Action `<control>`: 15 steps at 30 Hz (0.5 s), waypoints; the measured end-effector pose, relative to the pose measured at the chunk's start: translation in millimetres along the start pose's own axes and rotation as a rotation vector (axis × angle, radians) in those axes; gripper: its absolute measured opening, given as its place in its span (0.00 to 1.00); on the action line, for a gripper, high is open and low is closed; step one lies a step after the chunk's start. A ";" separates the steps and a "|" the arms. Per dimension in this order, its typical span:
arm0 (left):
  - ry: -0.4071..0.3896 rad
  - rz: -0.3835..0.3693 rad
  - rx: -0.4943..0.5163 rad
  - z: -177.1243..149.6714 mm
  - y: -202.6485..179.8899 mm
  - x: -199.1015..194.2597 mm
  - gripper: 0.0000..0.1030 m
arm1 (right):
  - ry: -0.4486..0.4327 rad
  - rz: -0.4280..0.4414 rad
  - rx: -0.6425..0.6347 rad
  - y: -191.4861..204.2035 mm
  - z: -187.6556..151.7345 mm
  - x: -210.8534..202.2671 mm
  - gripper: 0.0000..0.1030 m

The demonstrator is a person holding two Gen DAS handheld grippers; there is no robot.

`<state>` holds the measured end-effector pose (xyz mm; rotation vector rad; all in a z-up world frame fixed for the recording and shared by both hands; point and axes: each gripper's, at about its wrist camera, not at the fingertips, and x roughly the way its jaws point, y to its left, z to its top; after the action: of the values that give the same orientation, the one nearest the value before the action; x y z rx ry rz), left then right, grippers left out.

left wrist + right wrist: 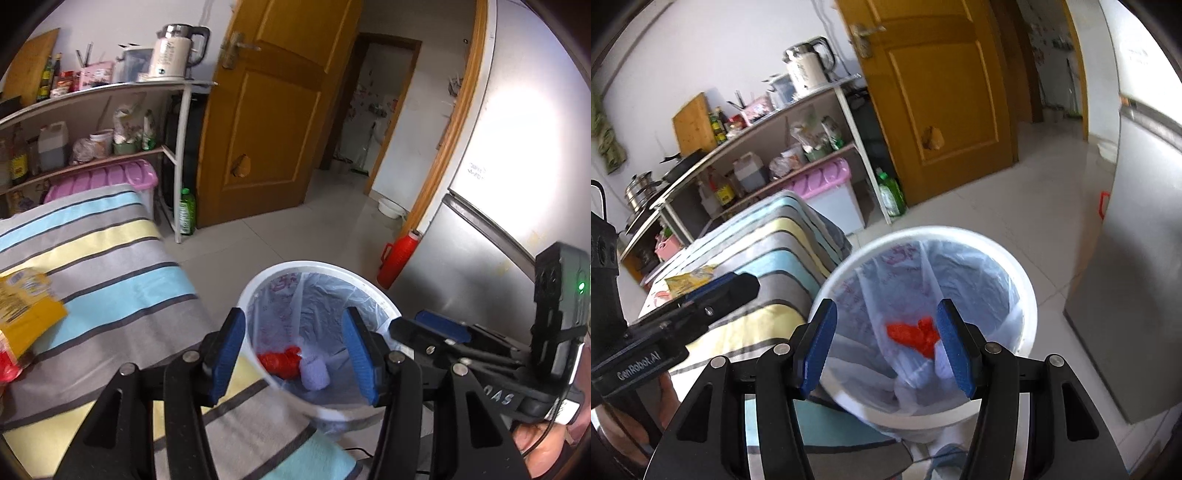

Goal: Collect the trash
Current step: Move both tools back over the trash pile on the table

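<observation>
a yellow packet (26,302) lay on the striped surface (122,258), left of the left gripper (293,354). both it and the right gripper (886,345) hung open, empty, over the white bin (321,266); left was nearer.

One white trash bin (258,291) with one plastic liner (317,306) holds two pieces of trash, one red (279,363) and one pale purple (314,374), beside one striped-cloth table (110,251) bearing one yellow packet (26,299), with two grippers, left (295,354) and right (888,345), above.
</observation>
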<state>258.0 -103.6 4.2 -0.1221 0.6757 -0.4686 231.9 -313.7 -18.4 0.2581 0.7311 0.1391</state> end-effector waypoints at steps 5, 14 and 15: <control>-0.040 0.052 -0.042 -10.0 17.4 -32.9 0.55 | -0.028 0.068 -0.051 31.1 -1.1 -16.1 0.55; -0.114 0.175 -0.056 -31.1 45.8 -94.4 0.55 | -0.010 0.181 -0.182 95.1 -15.1 -21.2 0.55; -0.117 0.187 -0.063 -34.2 49.4 -99.8 0.55 | -0.001 0.191 -0.193 101.5 -17.3 -21.0 0.55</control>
<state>187.2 -12.8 22.1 -0.1431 0.5806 -0.2581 201.2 -217.7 11.2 0.1433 0.6864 0.3887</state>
